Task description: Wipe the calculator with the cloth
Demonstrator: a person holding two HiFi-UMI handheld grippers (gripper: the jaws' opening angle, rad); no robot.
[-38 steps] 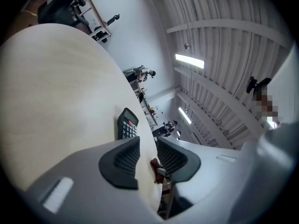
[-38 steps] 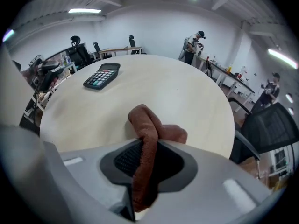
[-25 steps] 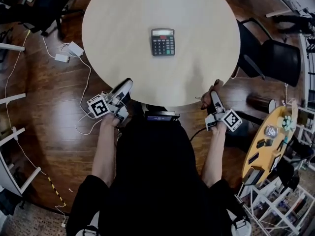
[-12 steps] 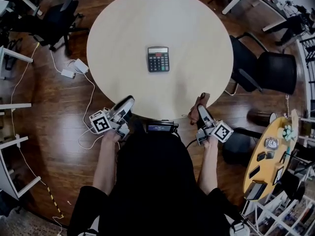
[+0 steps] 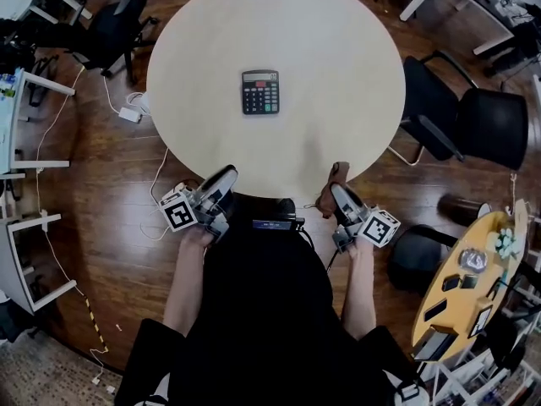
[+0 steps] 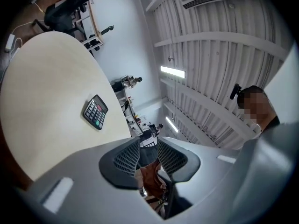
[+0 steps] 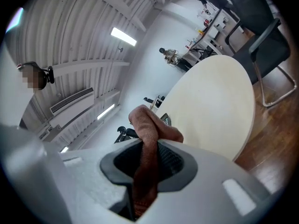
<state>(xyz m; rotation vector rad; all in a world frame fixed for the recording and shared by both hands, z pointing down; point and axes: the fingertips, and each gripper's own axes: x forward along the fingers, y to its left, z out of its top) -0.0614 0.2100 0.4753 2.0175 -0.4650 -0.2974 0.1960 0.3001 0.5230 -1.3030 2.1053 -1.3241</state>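
Observation:
A black calculator (image 5: 260, 91) lies flat near the middle of the round beige table (image 5: 338, 66). It also shows in the left gripper view as the calculator (image 6: 95, 112). My left gripper (image 5: 225, 178) hangs at the table's near edge, left of my body, well short of the calculator. Its jaws stand apart with nothing held; left gripper (image 6: 148, 149). My right gripper (image 5: 336, 191) is at the near edge too, shut on a brown cloth (image 5: 330, 200). The cloth (image 7: 148, 129) is pinched between the jaws, its fold sticking out past the right gripper (image 7: 150, 160) and hiding most of the calculator.
Black chairs stand to the right (image 5: 473, 125) and at the upper left (image 5: 110, 24). White cables and a power adapter (image 5: 131, 113) lie on the wooden floor on the left. A yellow side table (image 5: 473, 286) with small items is at the lower right.
The left gripper has risen and shifted along the table's near edge towards my body. The right gripper has tipped up a little with the cloth still in it. The calculator has not moved.

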